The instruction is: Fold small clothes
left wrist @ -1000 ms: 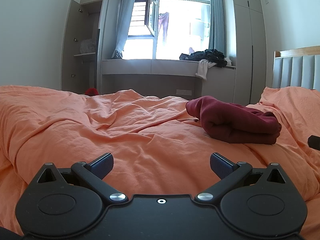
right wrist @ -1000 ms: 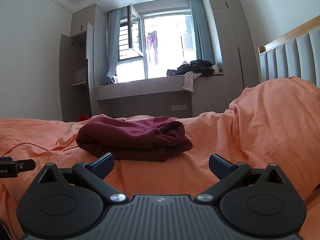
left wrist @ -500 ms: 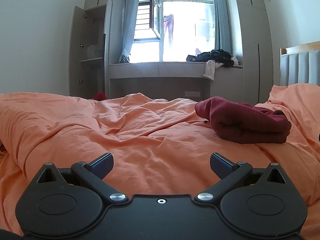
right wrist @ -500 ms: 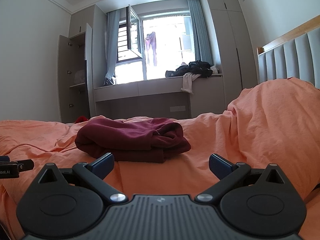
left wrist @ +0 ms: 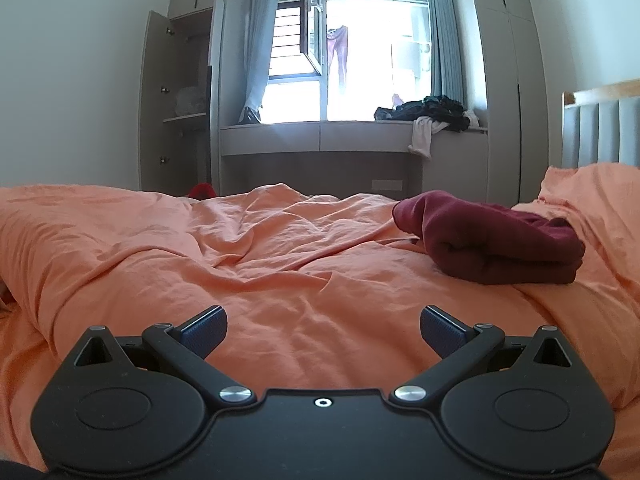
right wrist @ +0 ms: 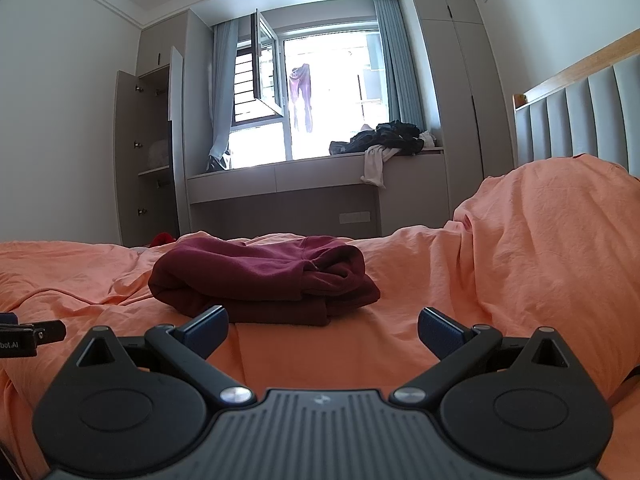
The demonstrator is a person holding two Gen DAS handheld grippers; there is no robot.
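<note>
Maroon garment folded on the orange bedspread, far right of left gripper, just beyond right gripper. Both jaws spread wide, holding nothing, low over the bedding.

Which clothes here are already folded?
The maroon garment on the orange bed; the dark clothes on the window ledge lie in a loose heap.

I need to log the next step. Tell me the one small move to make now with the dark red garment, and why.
Probably draw both grippers back and leave it. The dark red fabric garment already lies as a folded bundle on the orange bedsheet. The right gripper and the left gripper are both open, holding nothing, and short of the bundle, so the fold looks done.
</note>
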